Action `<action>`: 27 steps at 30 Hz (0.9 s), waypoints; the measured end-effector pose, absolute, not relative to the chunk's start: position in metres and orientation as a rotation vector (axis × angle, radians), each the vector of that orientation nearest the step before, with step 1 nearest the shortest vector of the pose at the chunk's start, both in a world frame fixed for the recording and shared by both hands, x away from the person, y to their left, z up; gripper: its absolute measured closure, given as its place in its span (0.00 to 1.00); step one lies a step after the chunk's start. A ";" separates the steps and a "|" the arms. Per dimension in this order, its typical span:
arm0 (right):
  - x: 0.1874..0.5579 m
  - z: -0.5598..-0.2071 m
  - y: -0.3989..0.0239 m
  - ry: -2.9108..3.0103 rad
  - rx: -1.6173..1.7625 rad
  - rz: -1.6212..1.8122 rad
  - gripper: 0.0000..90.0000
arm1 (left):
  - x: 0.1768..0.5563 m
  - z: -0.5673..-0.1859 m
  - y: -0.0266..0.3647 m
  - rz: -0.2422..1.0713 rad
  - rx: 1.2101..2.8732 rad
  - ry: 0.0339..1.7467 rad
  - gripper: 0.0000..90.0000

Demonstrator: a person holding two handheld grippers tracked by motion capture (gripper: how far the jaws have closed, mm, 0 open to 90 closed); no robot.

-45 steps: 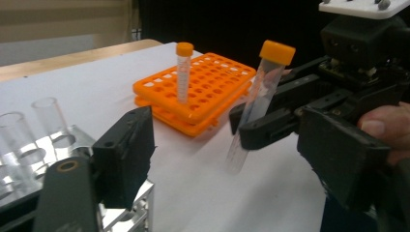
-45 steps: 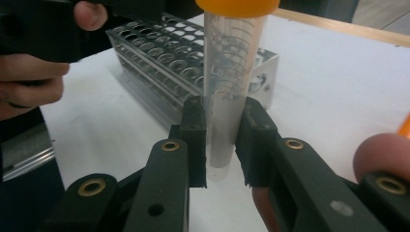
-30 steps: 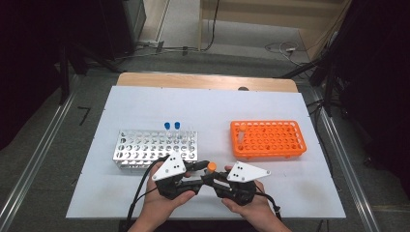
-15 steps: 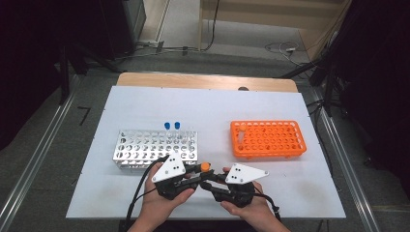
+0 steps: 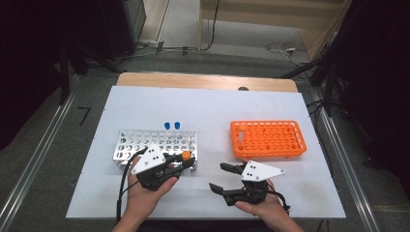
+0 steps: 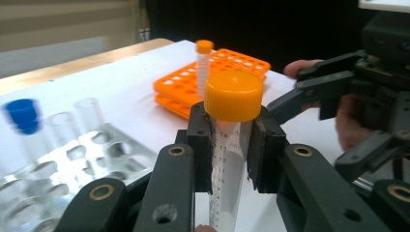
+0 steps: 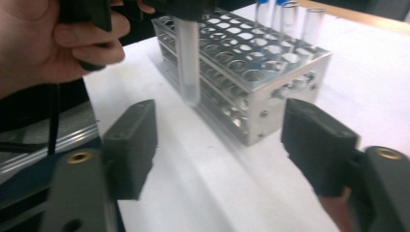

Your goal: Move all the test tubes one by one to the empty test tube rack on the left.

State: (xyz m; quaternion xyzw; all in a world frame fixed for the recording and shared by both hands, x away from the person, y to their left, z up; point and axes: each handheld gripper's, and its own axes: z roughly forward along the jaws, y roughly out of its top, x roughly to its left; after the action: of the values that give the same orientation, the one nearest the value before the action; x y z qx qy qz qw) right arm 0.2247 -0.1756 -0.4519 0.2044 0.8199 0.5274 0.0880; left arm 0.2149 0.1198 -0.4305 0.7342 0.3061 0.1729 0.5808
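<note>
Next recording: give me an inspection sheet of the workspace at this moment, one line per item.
Surface: white table, bare around the racks.
Job's things: orange-capped tube upright in the left hand-held gripper; metal rack with two blue-capped tubes at its far edge; orange rack holding one orange-capped tube.
Clutter: nothing seen.
Grippers: left hand-held gripper shut on the tube; right hand-held gripper has just been opening, nothing between its jaws.
Cables: black cable trails from the left gripper.
Surroundings: grey floor, metal rails, floor cables beyond the table.
</note>
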 end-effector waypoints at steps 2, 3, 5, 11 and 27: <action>0.225 -0.451 -0.180 2.419 0.607 1.572 0.22 | 0.217 -0.429 0.128 0.421 1.704 0.733 0.83; 0.225 -0.451 -0.183 2.400 0.604 1.576 0.21 | 0.218 -0.429 0.130 0.429 1.700 0.738 0.83; 0.226 -0.452 -0.187 2.385 0.613 1.581 0.16 | 0.220 -0.427 0.137 0.444 1.691 0.752 0.83; 0.230 -0.449 -0.203 2.342 0.679 1.590 0.06 | 0.230 -0.421 0.156 0.488 1.673 0.789 0.83; 0.243 -0.453 -0.237 2.288 0.790 1.553 0.02 | 0.267 -0.415 0.185 0.574 1.599 0.898 0.83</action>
State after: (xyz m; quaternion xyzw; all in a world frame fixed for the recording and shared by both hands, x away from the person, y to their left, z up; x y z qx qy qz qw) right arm 0.2433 -0.2367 -0.4526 0.2721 0.7886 0.5352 0.1325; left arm 0.2670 0.1846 -0.4147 0.6821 0.3828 0.2449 0.5729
